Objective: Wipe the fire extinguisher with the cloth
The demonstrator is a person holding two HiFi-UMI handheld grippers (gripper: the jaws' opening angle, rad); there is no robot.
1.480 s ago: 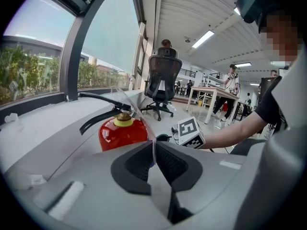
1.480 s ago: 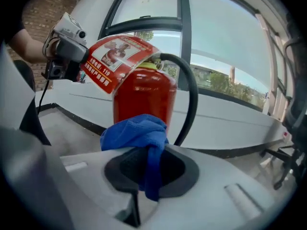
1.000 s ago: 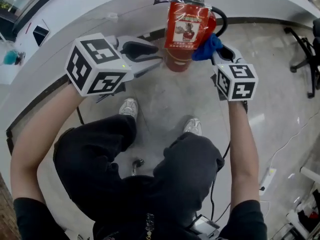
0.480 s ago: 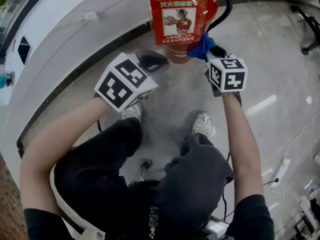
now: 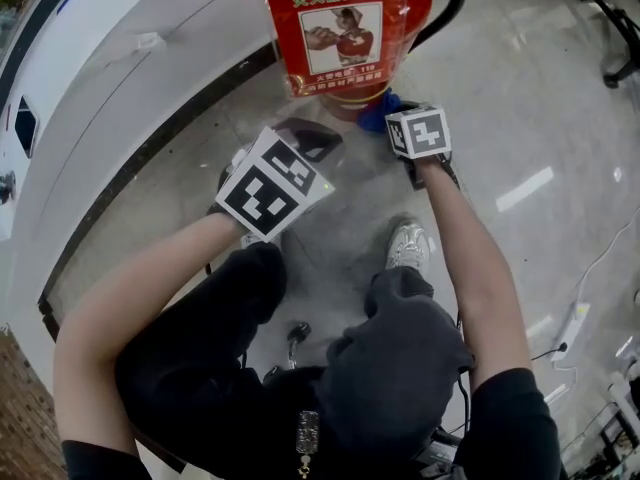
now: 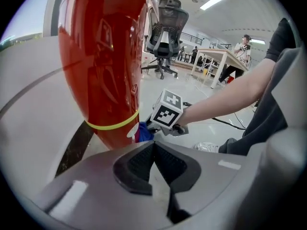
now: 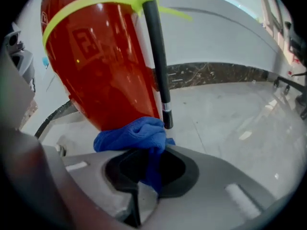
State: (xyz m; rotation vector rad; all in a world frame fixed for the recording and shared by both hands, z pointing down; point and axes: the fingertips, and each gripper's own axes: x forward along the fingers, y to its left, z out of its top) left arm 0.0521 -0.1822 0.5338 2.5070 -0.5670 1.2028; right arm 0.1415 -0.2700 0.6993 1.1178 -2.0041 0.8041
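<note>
Extinguisher (image 5: 345, 28) glossy red, right tongs (image 7: 151, 172) pinching plush cloth (image 7: 132, 133), perhaps touching, left tongs (image 6: 154, 159) together.

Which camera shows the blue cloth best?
The right gripper view: the cloth sits large and central, pinched in the right tongs by the fire extinguisher base. Head and left gripper views show only blue slivers.

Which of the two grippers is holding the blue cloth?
The right gripper: its jaws pinch the blue cloth; the left gripper is shut, empty.
</note>
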